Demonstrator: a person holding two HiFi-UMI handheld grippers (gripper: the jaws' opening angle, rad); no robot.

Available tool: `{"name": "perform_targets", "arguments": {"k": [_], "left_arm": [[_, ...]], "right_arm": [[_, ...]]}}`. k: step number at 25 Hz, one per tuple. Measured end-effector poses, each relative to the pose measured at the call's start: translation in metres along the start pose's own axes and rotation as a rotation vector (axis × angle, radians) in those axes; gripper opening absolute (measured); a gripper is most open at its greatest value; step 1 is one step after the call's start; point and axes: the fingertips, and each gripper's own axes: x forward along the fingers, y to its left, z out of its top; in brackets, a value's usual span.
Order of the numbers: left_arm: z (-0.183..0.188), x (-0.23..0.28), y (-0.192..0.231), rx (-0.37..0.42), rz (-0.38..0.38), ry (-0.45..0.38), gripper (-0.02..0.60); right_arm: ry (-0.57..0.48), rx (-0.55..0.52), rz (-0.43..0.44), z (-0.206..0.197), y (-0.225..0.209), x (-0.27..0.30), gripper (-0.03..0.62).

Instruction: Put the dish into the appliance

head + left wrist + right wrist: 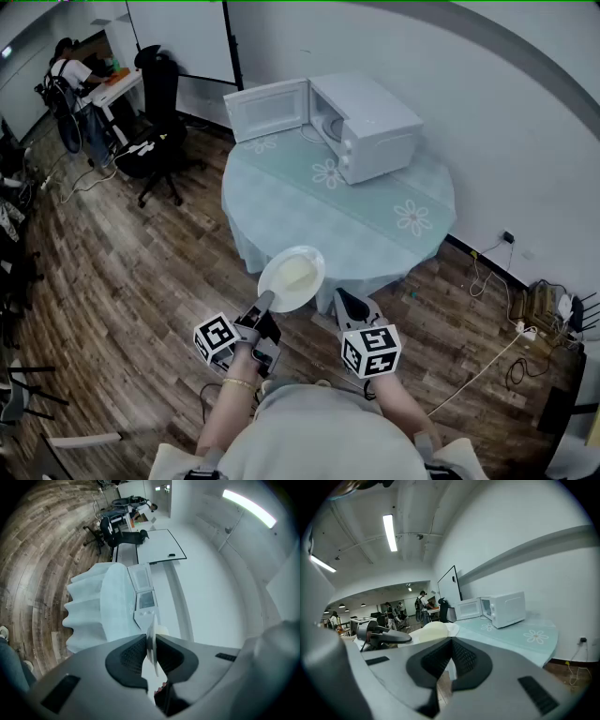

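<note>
The dish (292,277) is held out in the air well short of the microwave (375,127), over the edge of the round surface (375,234) farthest from the microwave. The left gripper (263,302) has its fingers clenched on the part of the rim farthest from the microwave. The dish therefore reaches forward from those fingers, and the line from the gripped edge to the free edge runs roughly toward the appliance. It is round, so it has no long axis of its own. In the head view it looks about level, with 1 pale mound (296,273) sitting on it. The right gripper (349,302) is just beside the dish, equally far from the microwave. Its fingers are pressed together with nothing between them, so only the left hand carries the load. The microwave's door (267,110) is swung wide open, and the cavity faces along the wall, toward the left of the head view, not toward the person. My reading is that the coming move depends on this offset: the dish has to travel across the surface and come round to the door side, free edge first, staying flat so that the mound does not slide.
</note>
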Motion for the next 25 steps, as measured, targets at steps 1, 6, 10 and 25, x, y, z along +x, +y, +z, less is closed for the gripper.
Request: {"name": "perform_targets", "arguments": {"k": [1, 6, 10, 25], "left_arm": [[-0.002, -0.001, -0.001, 0.002, -0.002, 0.002, 0.052], [-0.012, -0.004, -0.008, -0.008, -0.016, 0.005, 0.052], [-0.017, 0.002, -0.011, -0.006, -0.029, 0.006, 0.052], [-0.032, 0.000, -0.011, -0.017, -0.029, -0.027, 0.052]], "right_arm": [[0.000, 0.002, 0.002, 0.001, 0.001, -0.002, 0.005], [-0.006, -0.014, 0.009, 0.005, 0.005, -0.011, 0.005], [-0.006, -0.026, 0.015, 0.007, 0.003, -0.014, 0.005], [0.011, -0.037, 0.031, 0.001, 0.000, -0.021, 0.005]]}}
